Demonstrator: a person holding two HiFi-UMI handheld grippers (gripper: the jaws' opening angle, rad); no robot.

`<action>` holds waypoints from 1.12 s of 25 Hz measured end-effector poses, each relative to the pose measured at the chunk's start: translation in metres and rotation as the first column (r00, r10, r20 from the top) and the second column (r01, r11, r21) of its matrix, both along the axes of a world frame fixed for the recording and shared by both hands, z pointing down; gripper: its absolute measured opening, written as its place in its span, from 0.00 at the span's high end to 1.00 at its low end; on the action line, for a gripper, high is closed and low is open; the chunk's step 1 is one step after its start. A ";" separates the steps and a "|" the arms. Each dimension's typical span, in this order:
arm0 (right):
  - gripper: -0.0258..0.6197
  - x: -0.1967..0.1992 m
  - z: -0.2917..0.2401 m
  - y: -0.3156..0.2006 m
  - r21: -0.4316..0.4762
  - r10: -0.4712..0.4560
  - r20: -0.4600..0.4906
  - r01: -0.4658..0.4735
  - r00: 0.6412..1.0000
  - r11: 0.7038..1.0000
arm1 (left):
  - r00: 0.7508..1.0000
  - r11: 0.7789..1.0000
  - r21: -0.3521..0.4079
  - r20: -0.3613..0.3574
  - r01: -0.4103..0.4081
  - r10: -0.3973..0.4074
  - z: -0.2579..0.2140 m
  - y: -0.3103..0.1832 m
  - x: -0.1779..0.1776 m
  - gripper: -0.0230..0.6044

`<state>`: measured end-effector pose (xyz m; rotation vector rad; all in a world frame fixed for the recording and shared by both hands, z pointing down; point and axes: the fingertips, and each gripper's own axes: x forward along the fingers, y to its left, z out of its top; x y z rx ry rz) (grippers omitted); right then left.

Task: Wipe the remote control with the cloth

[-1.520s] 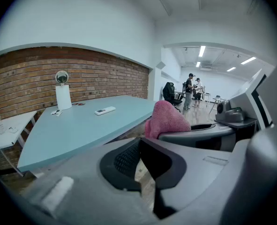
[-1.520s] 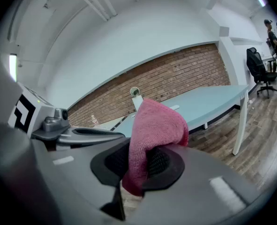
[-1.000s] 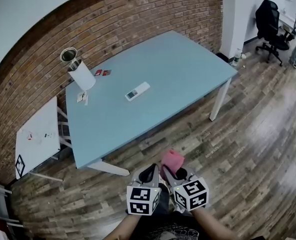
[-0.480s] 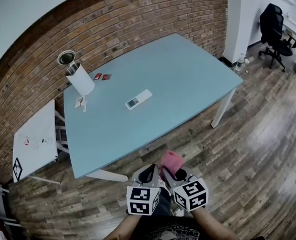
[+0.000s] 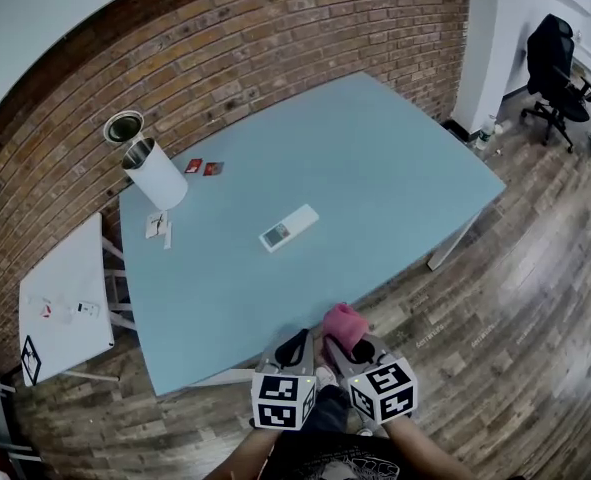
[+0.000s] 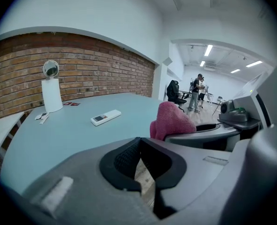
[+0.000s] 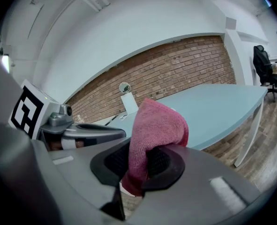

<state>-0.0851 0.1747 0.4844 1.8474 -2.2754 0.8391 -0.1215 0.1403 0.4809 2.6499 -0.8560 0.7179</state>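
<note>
Off the near edge of the light-blue tabletop (image 5: 395,158), over the wood floor (image 5: 495,318), both grippers sit side by side and point at the table.

Left gripper (image 5: 297,346): fingers (image 6: 122,159) shut against each other, with nothing between them.

Right gripper (image 5: 347,352): fingers (image 7: 164,164) clamped on the pink cloth (image 5: 344,325). The cloth is bunched and sticks up and forward past the fingertips, reaching about as far as the tabletop's near edge in the head view.

The white remote control (image 5: 288,228) lies flat near the middle of the tabletop, a bit toward the left edge. It is angled diagonally with its display end toward the near-left. It is well apart from both grippers and the cloth, and nothing touches it.

Far-left corner of the tabletop:
- a white cylinder (image 5: 157,173), open at the top
- two small red cards (image 5: 203,168) just beside it
- a couple of small white items (image 5: 160,226) near the left edge

A small white side table (image 5: 65,298) stands left of the tabletop. A brick wall (image 5: 305,38) runs behind, and a black office chair (image 5: 555,58) is at far right.
</note>
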 end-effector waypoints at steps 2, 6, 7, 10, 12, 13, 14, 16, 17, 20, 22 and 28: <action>0.86 0.003 0.001 -0.020 -0.009 0.005 -0.002 -0.005 1.000 1.000 | 1.000 1.000 -0.006 0.003 -0.008 0.008 0.002 -0.020 0.002 0.97; 0.86 0.005 0.004 -0.052 -0.035 -0.009 -0.013 0.008 1.000 0.999 | 1.000 1.000 -0.026 0.015 -0.009 0.010 0.012 -0.054 0.004 0.97; 0.86 0.007 0.005 -0.058 -0.044 -0.009 -0.014 0.009 1.000 0.999 | 1.000 1.000 -0.026 0.022 -0.011 0.012 0.014 -0.062 0.005 0.97; 0.86 0.011 0.003 -0.081 -0.053 -0.009 -0.020 0.008 1.000 0.999 | 0.999 1.000 -0.009 0.029 -0.017 0.018 0.014 -0.085 0.005 0.97; 0.86 0.011 0.000 -0.098 -0.051 -0.019 -0.029 0.018 0.999 0.999 | 0.999 0.999 0.024 0.018 -0.043 0.043 0.009 -0.101 0.006 0.97; 0.86 0.010 -0.002 -0.106 -0.050 -0.027 -0.034 0.025 0.999 0.998 | 0.998 0.997 0.040 0.016 -0.063 0.063 0.007 -0.109 0.006 0.96; 0.86 0.010 -0.004 -0.114 -0.049 -0.035 -0.039 0.034 0.999 0.998 | 0.997 0.995 0.051 0.022 -0.082 0.081 0.007 -0.117 0.006 0.95; 0.86 0.008 -0.006 -0.129 -0.048 -0.053 -0.051 0.051 0.997 0.998 | 0.994 0.994 0.056 0.041 -0.099 0.097 0.010 -0.134 0.003 0.86; 0.86 0.008 -0.007 -0.136 -0.048 -0.061 -0.057 0.058 0.997 0.997 | 0.994 0.994 0.055 0.048 -0.099 0.097 0.012 -0.143 0.002 0.86; 0.86 0.009 -0.007 -0.156 -0.049 -0.079 -0.074 0.075 0.994 0.996 | 0.992 0.992 0.053 0.064 -0.112 0.109 0.019 -0.168 0.001 0.84; 0.86 0.010 -0.006 -0.168 -0.055 -0.089 -0.082 0.084 0.993 0.995 | 0.987 0.989 0.043 0.081 -0.141 0.137 0.026 -0.181 0.002 0.79; 0.86 0.014 -0.002 -0.195 -0.066 -0.112 -0.090 0.106 0.990 0.992 | 0.949 0.964 0.002 0.176 -0.267 0.262 0.044 -0.209 0.010 0.64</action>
